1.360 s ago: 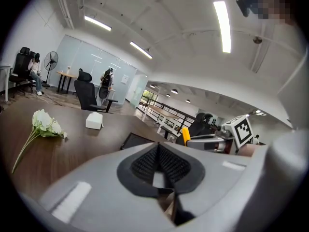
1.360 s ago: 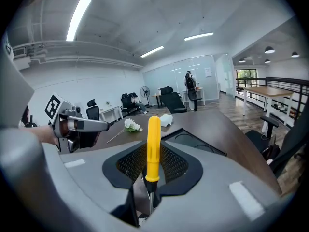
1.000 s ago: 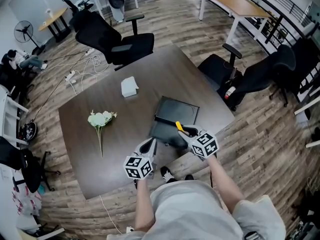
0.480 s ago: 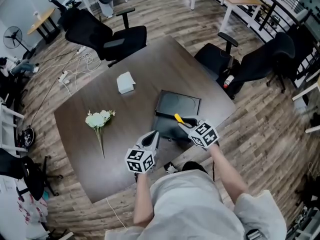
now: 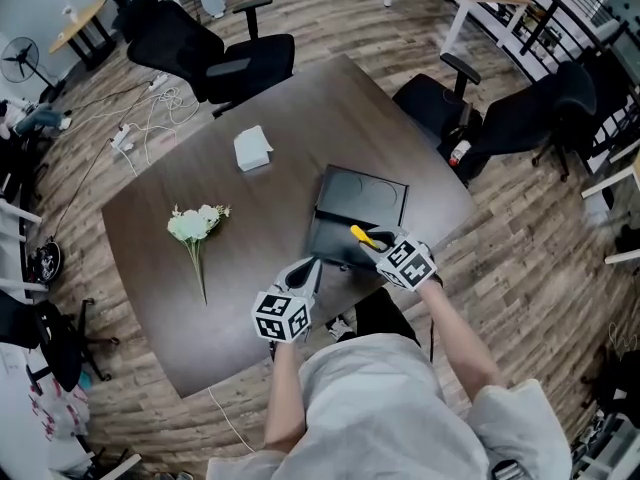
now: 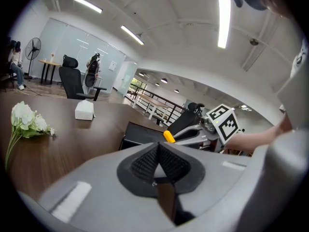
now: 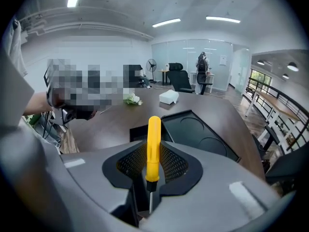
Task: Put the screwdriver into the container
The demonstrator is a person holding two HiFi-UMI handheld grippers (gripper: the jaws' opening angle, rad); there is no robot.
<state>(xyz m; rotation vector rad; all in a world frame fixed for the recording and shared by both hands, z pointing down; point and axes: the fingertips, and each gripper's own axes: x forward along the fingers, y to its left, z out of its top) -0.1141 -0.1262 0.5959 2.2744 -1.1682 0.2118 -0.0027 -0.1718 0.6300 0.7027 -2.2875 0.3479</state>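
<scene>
Nearest, bottom centre of the right gripper view: right gripper (image 7: 153,164) clamped on the screwdriver (image 7: 154,139), gripping the yellow handle between the ribbed pads, with the thin shaft pointing back at the camera and the handle end jutting forward. Lower centre of the head view: left gripper (image 5: 303,276) pressed shut with nothing between the pads, hovering just beside the near corner of the container (image 5: 372,200).

Just past the handle tip: black container lying open on the table (image 5: 300,118), with the near half apparently right beneath the screwdriver. Farther off, left of centre: flowers (image 5: 195,226); beyond those, a white box (image 5: 253,149).

Likely trouble from here: letting go while tilted or too high, then a bounce or roll out of the shallow tray toward the near table edge; catching the handle on the rim; nudging the light container with the idle gripper. Probably safest lowered flat before release.
</scene>
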